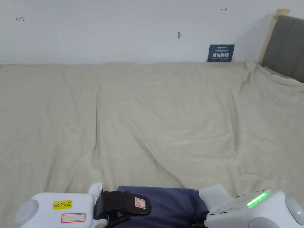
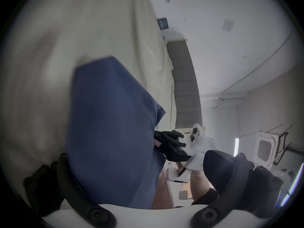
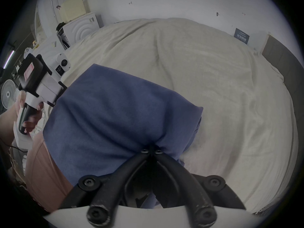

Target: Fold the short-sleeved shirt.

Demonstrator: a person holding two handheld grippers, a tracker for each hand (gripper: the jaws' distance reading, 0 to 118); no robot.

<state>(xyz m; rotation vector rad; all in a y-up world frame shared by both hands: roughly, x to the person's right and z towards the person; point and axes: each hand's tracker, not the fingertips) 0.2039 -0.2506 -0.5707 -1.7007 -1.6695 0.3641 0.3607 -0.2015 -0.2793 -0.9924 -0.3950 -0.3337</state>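
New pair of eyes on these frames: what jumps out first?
The blue shirt, held up at the near edge of the bed, between the two claws. The right claw is shut on its bunched cloth. Behind it a wide, wrinkled beige sheet runs to the white wall.

A yellow sticker (image 1: pixel 62 204) with short black print, letters and a number, sits on the white body of the left gripper (image 1: pixel 130 209). Below it is a red-framed white label (image 1: pixel 73 217), blank. A like label (image 1: pixel 140 203) sits on its black jaw. A dark blue sign (image 1: pixel 221 53) against the wall (image 1: pixel 118 29) bears pale lettering, too small to make out.
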